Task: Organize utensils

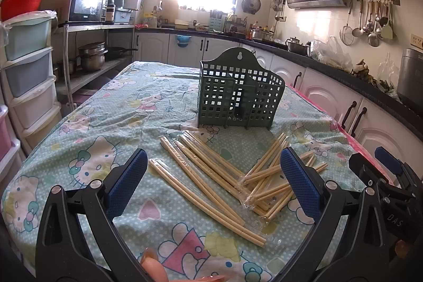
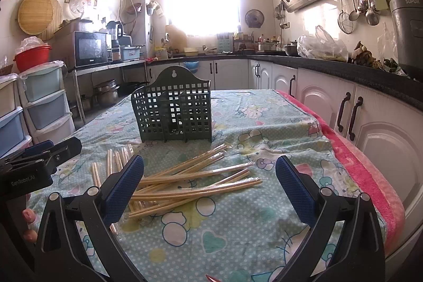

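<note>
A heap of wooden chopsticks in clear plastic sleeves (image 1: 224,173) lies on the table; it also shows in the right wrist view (image 2: 185,181). Behind it stands a dark green slotted utensil holder (image 1: 238,94), also in the right wrist view (image 2: 174,107), and it looks empty. My left gripper (image 1: 214,179) is open and empty, held just above the near side of the heap. My right gripper (image 2: 208,184) is open and empty, held over the right part of the heap. Each gripper shows in the other's view, the right one (image 1: 388,176) and the left one (image 2: 39,157).
The table carries a pale green cartoon-print cloth (image 1: 105,123) over a pink blanket edge (image 2: 370,176). White cabinets and a dark counter (image 2: 343,68) run along the right. Stacked plastic drawers (image 1: 29,75) and a metal shelf with pots (image 1: 92,57) stand at the left.
</note>
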A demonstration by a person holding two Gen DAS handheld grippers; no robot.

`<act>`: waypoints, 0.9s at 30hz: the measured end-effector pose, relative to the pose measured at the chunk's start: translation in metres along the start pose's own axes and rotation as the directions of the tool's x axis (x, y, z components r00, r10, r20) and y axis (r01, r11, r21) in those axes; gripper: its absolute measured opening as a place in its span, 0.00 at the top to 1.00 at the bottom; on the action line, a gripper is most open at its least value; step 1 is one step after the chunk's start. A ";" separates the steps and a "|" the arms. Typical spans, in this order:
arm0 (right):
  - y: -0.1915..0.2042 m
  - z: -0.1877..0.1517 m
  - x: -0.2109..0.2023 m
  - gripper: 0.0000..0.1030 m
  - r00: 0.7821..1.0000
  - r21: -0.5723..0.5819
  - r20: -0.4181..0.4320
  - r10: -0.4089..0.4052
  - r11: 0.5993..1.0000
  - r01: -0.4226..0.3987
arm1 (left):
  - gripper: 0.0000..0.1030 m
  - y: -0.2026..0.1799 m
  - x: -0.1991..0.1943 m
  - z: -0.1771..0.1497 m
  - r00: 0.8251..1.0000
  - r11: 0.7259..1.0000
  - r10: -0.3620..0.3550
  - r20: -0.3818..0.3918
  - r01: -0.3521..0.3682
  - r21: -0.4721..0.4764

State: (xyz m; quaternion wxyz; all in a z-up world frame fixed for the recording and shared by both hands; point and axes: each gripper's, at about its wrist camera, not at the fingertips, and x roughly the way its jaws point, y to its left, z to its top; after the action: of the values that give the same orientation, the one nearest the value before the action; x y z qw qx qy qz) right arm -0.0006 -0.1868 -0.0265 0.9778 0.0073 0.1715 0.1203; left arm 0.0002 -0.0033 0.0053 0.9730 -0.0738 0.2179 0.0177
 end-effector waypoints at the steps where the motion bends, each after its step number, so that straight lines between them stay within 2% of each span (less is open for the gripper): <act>1: 0.000 0.006 -0.001 0.06 1.000 0.000 0.000 0.000 1.000 0.000 | 0.10 0.000 0.000 0.000 1.000 1.000 0.001 0.001 -0.001 0.000; 27: 0.001 0.007 -0.003 0.06 1.000 -0.004 0.000 0.006 1.000 -0.006 | 0.10 0.001 -0.002 0.001 1.000 1.000 -0.001 -0.001 0.001 -0.005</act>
State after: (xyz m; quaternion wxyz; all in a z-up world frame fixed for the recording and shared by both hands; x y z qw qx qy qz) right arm -0.0015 -0.1868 -0.0184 0.9775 0.0059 0.1710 0.1234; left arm -0.0009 -0.0023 0.0072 0.9728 -0.0762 0.2182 0.0178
